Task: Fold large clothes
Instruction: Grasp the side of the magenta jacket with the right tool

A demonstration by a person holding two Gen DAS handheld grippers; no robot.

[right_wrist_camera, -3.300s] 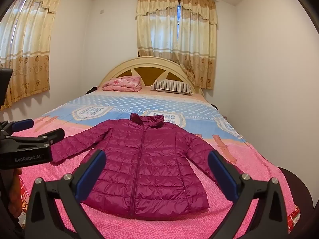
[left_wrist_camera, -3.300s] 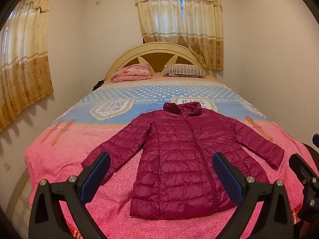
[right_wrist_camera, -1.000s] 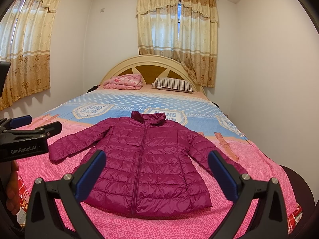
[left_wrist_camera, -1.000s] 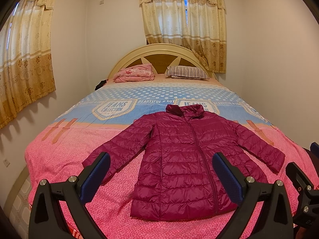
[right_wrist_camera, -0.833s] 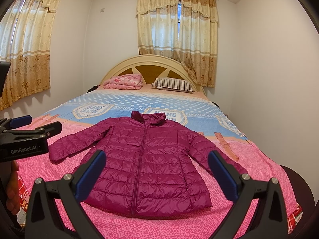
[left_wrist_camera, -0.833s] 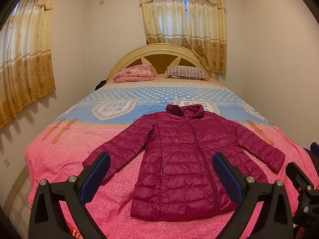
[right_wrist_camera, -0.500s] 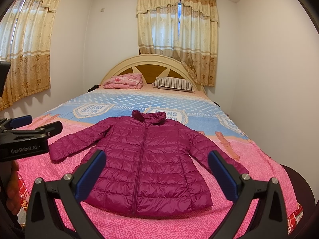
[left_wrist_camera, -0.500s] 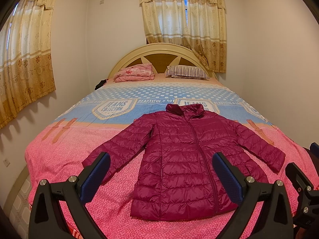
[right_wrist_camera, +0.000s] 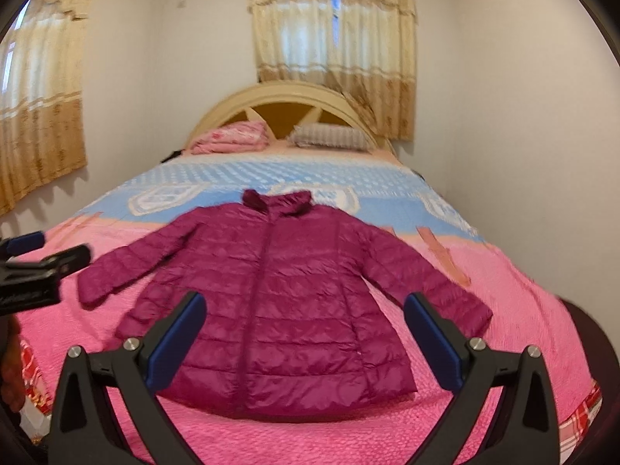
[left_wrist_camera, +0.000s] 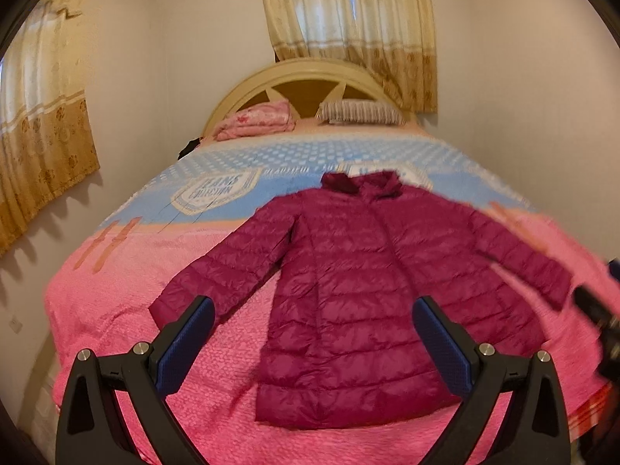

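A magenta quilted puffer jacket [left_wrist_camera: 356, 290] lies flat and zipped on the bed, collar toward the headboard, both sleeves spread out. It also shows in the right wrist view [right_wrist_camera: 279, 298]. My left gripper [left_wrist_camera: 314, 333] is open and empty, held above the jacket's lower hem near its left sleeve cuff [left_wrist_camera: 174, 306]. My right gripper [right_wrist_camera: 302, 329] is open and empty, above the hem toward the right sleeve [right_wrist_camera: 430, 283]. Neither gripper touches the jacket. The left gripper's body shows at the left edge of the right wrist view [right_wrist_camera: 35, 271].
The bed [left_wrist_camera: 116, 310] has a pink and blue cover and a cream arched headboard [left_wrist_camera: 306, 77]. A pink folded blanket [left_wrist_camera: 255, 120] and a striped pillow [left_wrist_camera: 360, 112] lie at its head. Walls stand close on both sides, with curtains [left_wrist_camera: 348, 19] behind.
Both grippers have moved forward and tipped down toward the jacket, which now looks larger and motion-blurred. The jacket has not moved. Both stay open.
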